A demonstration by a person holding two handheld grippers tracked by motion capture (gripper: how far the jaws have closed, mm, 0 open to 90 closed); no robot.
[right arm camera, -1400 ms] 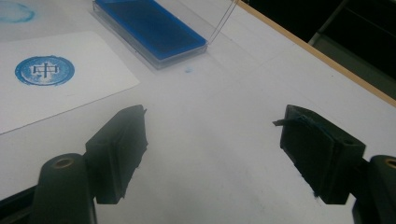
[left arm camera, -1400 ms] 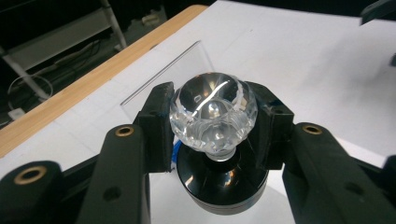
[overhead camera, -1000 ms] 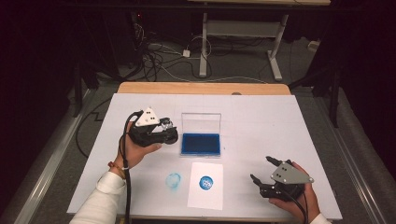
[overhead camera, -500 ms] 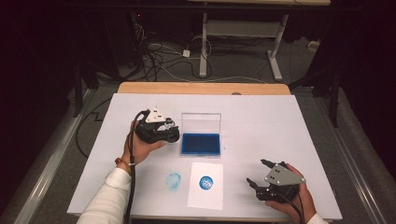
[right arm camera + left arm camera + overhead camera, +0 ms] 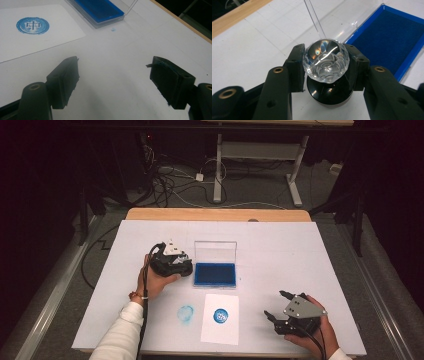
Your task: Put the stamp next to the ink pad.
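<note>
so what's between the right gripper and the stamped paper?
Nothing: the high view shows bare white table between the right gripper and the stamped paper.

Clear, glossy, faceted stamp (image 5: 326, 61) on a matt white table (image 5: 300, 255).
Ink pad (image 5: 215, 274): felt-like blue cloth, clear plastic lid; paper sheet (image 5: 220, 325) matt.

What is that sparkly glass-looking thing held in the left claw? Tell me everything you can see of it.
It is a stamp with a clear, faceted knob on top, like cut glass or crystal, and a round, glossy black base below. The left claw is shut on the knob, one black pad pressed to each side. The stamp stands about upright on or just above the white table, beside the open blue ink pad. Its printing face is hidden underneath.
</note>
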